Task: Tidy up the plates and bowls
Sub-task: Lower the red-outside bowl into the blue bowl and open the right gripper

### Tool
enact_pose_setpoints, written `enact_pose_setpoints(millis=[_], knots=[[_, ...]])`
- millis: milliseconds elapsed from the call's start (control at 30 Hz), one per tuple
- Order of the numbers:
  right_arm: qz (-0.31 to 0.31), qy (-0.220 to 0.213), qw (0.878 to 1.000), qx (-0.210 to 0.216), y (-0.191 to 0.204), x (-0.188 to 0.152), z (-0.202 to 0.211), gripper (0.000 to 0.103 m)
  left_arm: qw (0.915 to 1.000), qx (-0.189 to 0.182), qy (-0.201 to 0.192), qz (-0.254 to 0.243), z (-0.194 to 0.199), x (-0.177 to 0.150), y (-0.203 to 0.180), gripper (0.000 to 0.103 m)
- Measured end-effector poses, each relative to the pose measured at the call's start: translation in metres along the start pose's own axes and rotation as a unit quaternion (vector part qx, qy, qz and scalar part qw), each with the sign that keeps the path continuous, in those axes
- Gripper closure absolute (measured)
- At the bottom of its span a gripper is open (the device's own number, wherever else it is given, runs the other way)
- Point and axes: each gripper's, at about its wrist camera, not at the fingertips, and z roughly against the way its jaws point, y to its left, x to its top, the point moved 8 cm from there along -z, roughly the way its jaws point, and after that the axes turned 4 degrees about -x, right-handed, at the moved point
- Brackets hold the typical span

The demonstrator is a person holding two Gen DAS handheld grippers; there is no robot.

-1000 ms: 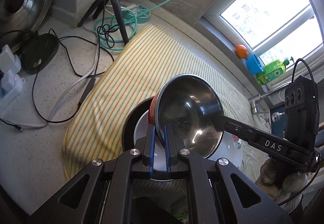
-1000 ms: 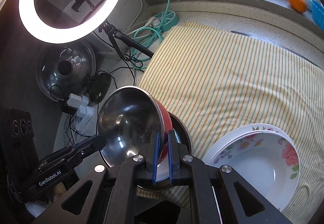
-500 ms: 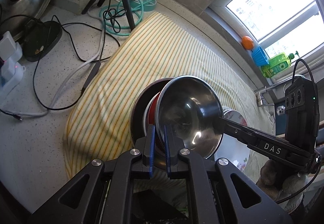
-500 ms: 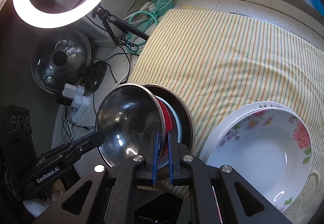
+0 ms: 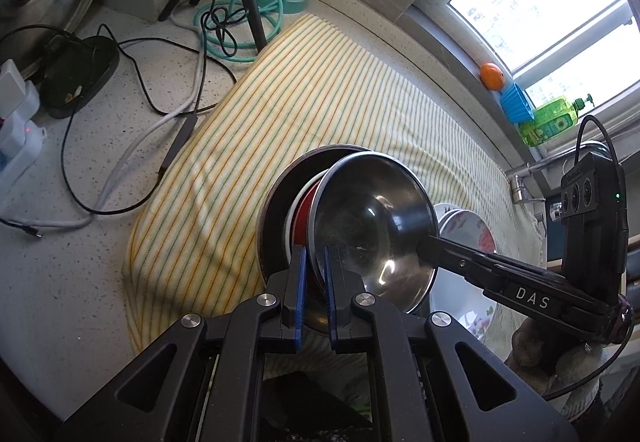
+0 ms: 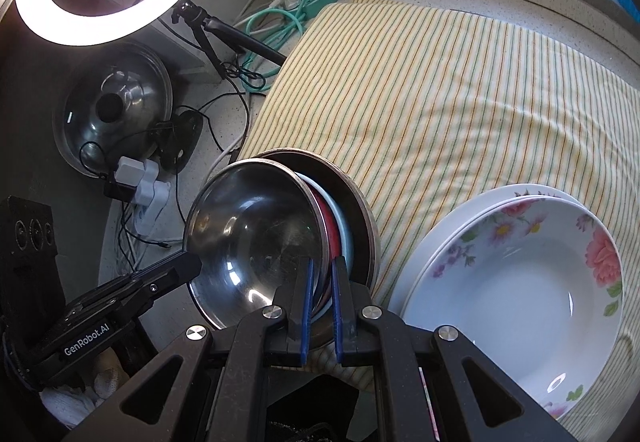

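Bowls nearly nested, both grippers on the rim.

Steel bowl (image 5: 372,226) sat tilted over the red bowl (image 5: 301,220) and a pale one inside the wide dark outer bowl (image 6: 360,210) on the striped cloth (image 6: 460,90). Left gripper (image 5: 314,286) and right gripper (image 6: 321,292) each had fingers nearly closed, pinching opposite sides of the steel bowl's rim; the right pair possibly caught the red rim too, hard to tell. Flowered plates (image 6: 520,262) already stacked just beside the bowls. My read: stacking mostly done; left to do was seating the steel bowl level and letting go.
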Motion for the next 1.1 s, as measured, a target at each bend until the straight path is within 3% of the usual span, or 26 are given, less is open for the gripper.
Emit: enact_pose_setpoints(millis=[1100], knots=[[0.015, 0.007, 1.000, -0.004, 0.0003, -0.0016, -0.0058, 0.092, 0.9999, 0.008, 0.007, -0.009, -0.0041, -0.0011, 0.0007, 0.095]])
